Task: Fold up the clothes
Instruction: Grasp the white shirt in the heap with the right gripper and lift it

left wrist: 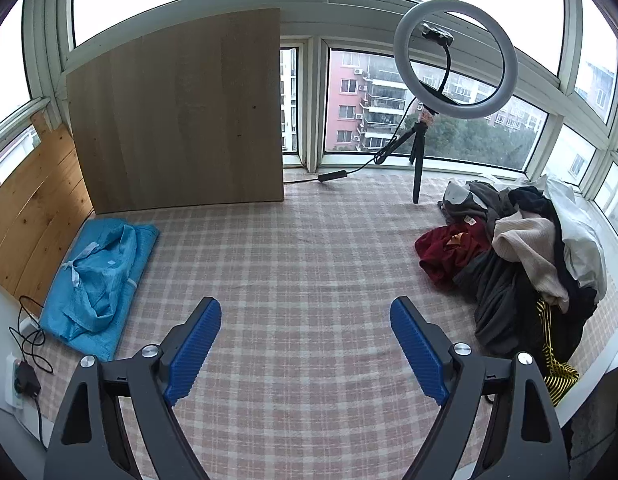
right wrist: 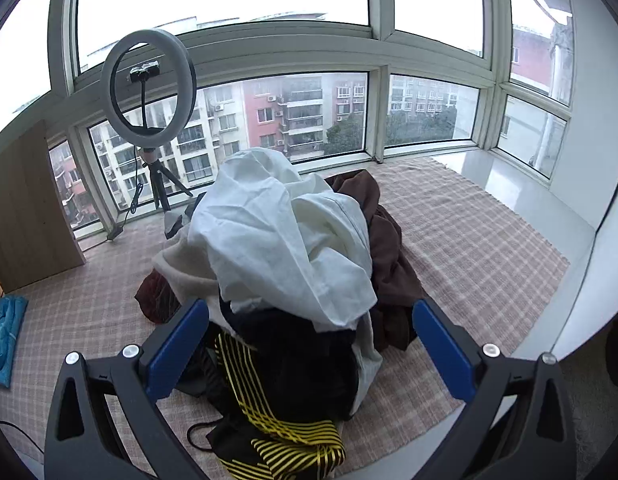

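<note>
A pile of unfolded clothes point(left wrist: 521, 256) lies on the right of the checked cloth surface point(left wrist: 301, 264). In the right wrist view the pile point(right wrist: 293, 264) fills the middle: a white garment point(right wrist: 285, 236) on top, brown cloth point(right wrist: 389, 248) behind, a black piece point(right wrist: 305, 364) and a black-and-yellow striped piece point(right wrist: 285, 436) in front. My right gripper point(right wrist: 309, 316) is open and empty, its blue pads either side of the pile's near edge. My left gripper point(left wrist: 305, 316) is open and empty over bare cloth, left of the pile.
A folded blue garment point(left wrist: 97, 284) lies at the left edge. A wooden board point(left wrist: 181, 120) leans against the windows. A ring light on a tripod point(left wrist: 453, 64) stands at the back, its cable trailing left. A power strip with cables point(left wrist: 23, 376) sits at far left.
</note>
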The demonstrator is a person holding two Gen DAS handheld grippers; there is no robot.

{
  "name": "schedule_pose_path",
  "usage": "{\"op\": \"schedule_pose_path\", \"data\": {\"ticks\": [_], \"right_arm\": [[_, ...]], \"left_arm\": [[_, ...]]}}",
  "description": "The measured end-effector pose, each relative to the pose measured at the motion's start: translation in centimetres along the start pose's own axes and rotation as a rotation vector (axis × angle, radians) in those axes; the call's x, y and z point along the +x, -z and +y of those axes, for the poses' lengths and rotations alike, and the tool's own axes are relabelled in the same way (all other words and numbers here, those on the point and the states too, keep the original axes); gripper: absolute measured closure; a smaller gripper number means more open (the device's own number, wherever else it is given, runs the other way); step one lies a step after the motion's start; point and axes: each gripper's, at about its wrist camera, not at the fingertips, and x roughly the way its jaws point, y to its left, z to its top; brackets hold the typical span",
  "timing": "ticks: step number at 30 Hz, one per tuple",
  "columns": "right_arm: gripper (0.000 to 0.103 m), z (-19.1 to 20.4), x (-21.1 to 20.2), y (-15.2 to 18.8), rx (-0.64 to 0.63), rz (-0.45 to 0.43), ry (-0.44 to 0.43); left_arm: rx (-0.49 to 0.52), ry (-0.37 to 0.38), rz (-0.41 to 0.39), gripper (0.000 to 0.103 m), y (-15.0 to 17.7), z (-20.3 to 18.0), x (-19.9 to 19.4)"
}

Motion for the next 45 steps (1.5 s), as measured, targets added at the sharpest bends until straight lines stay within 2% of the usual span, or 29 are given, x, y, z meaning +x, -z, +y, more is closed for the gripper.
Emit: {"op": "schedule_pose_path", "data": {"ticks": [5, 10, 11, 12, 14, 15, 16, 17, 20, 23, 26, 29, 31, 36, 40, 45], "right_arm": [[0.000, 2.0, 4.9, -2.0, -0.096, 0.058, -0.044], [0.000, 3.5, 10.1, -3.2, -0.183, 0.115, -0.078], [0.004, 3.2, 10.8, -3.4, -0.174, 0.126, -0.094], [0.010, 2.6, 11.3, -3.7, -0.154, 0.138, -0.122], [0.047, 1.4, 12.1, -4.4, -0.105, 0.158, -0.199], [0.056, 0.7, 12.1, -4.7, -0.074, 0.161, -0.249], [0.070, 0.1, 12.1, -5.1, -0.064, 0.157, -0.262], [0.078, -0.5, 12.0, -5.4, -0.067, 0.152, -0.258], [0.087, -2.3, 11.8, -6.7, -0.039, 0.135, -0.259], [0.090, -4.8, 10.6, -9.4, 0.010, 0.068, -0.220], [0.093, -6.8, 8.5, -12.7, 0.022, -0.050, -0.131], [0.095, -9.0, 5.7, -15.7, 0.096, -0.155, -0.129], [0.095, -9.4, 4.0, -17.8, 0.095, -0.205, -0.110], [0.098, -7.7, -0.8, -22.9, 0.058, -0.342, -0.079], [0.098, -4.7, -6.6, -26.2, -0.020, -0.516, -0.026], [0.098, -2.5, -14.0, -30.6, -0.045, -0.661, -0.082]], "left_arm": [[-0.013, -0.006, 0.003, 0.017, -0.2, -1.3, 0.3], [-0.069, -0.043, 0.018, 0.017, -0.2, -0.4, 0.9], [-0.076, -0.051, 0.022, 0.017, -0.2, -0.3, 1.0], [-0.080, -0.060, 0.025, 0.017, -0.2, -0.1, 1.2], [-0.084, -0.073, 0.029, 0.017, -0.2, 0.0, 1.4], [-0.086, -0.080, 0.030, 0.017, -0.2, 0.1, 1.5], [-0.086, -0.088, 0.034, 0.017, -0.2, 0.1, 1.7], [-0.086, -0.091, 0.039, 0.017, -0.3, 0.1, 2.0], [-0.089, -0.083, 0.058, 0.017, -0.5, -0.1, 3.0], [-0.074, -0.068, 0.068, 0.017, -0.7, -0.8, 3.6], [-0.047, -0.055, 0.063, 0.017, -1.1, -1.6, 3.8], [-0.031, -0.048, 0.059, 0.017, -1.2, -2.0, 3.8], [-0.027, -0.039, 0.060, 0.017, -1.3, -2.0, 3.9], [-0.038, -0.034, 0.061, 0.017, -1.2, -1.4, 3.7], [-0.049, -0.032, 0.061, 0.017, -1.0, -0.8, 3.4], [-0.079, -0.028, 0.049, 0.017, -0.5, 0.3, 2.7]]}}
